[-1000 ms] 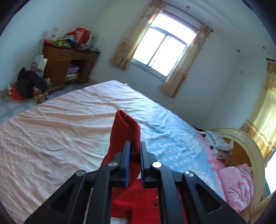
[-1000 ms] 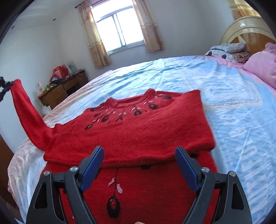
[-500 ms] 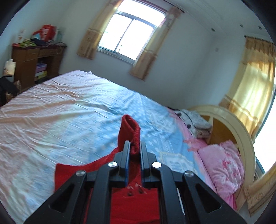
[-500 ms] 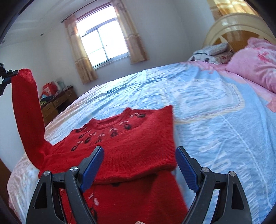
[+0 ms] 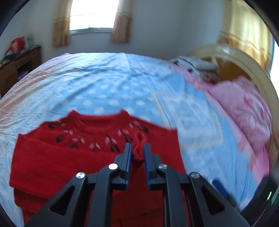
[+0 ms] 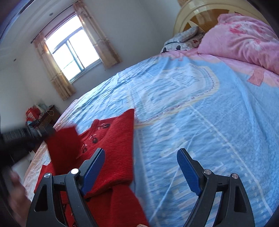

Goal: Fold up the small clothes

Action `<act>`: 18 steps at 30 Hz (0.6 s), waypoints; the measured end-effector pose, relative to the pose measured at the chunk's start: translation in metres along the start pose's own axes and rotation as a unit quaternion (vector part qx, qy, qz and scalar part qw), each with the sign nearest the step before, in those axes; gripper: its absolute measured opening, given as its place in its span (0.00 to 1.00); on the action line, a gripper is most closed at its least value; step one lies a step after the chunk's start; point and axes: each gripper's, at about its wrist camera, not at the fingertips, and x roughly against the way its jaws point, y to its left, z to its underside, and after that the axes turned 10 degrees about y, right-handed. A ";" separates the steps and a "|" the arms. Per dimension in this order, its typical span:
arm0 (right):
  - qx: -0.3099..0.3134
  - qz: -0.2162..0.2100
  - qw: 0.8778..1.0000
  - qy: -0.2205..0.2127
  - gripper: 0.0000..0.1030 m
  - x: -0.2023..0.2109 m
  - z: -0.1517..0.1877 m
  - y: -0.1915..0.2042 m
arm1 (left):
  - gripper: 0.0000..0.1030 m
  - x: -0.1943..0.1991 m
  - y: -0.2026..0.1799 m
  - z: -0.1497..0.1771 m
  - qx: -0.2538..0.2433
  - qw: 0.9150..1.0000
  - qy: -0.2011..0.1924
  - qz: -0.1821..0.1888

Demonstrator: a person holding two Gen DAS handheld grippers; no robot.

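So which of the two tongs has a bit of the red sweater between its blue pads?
The left tongs: the sweater's sleeve cuff sits between their narrow, just-opening pads. The right tongs gape wide with nothing between them.

Window [image 5: 92, 14] glare, motion blur, fisheye

So the red knit sweater [image 5: 87, 157] is lying face-up on the blue bedsheet [image 5: 113, 83], neckline pointing toward the window end. It's got little black and white leaf-ish shapes strung around the collar. Bottom part is folded up over the body, right side edge looks tucked in straight. One sleeve's cuff [image 5: 137, 153] is bunched up over the chest, not flat yet.
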 end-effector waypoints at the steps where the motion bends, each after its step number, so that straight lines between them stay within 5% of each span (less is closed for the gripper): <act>1: -0.002 0.000 1.000 0.001 0.83 0.000 0.000 -0.001 | 0.19 0.004 -0.001 0.004 -0.013 1.000 -0.006 -0.006; 6: 0.000 -0.004 1.000 0.002 0.83 0.000 -0.001 0.000 | 0.69 0.051 0.032 0.027 -0.046 0.994 -0.063 -0.073; 10: 0.023 -0.016 1.000 0.002 0.82 0.003 0.001 0.011 | 0.77 0.073 0.089 0.050 -0.046 0.974 -0.089 -0.205; 13: 0.046 -0.039 0.998 0.014 0.82 0.003 0.004 0.025 | 0.84 0.072 0.138 0.071 -0.020 0.952 -0.064 -0.299; 15: 0.056 -0.048 0.997 0.024 0.82 0.002 0.007 0.034 | 0.84 0.063 0.173 0.083 0.013 0.945 -0.033 -0.326; 18: 0.084 -0.064 0.993 0.043 0.82 -0.004 0.012 0.058 | 0.85 0.048 0.211 0.095 0.065 0.952 0.013 -0.300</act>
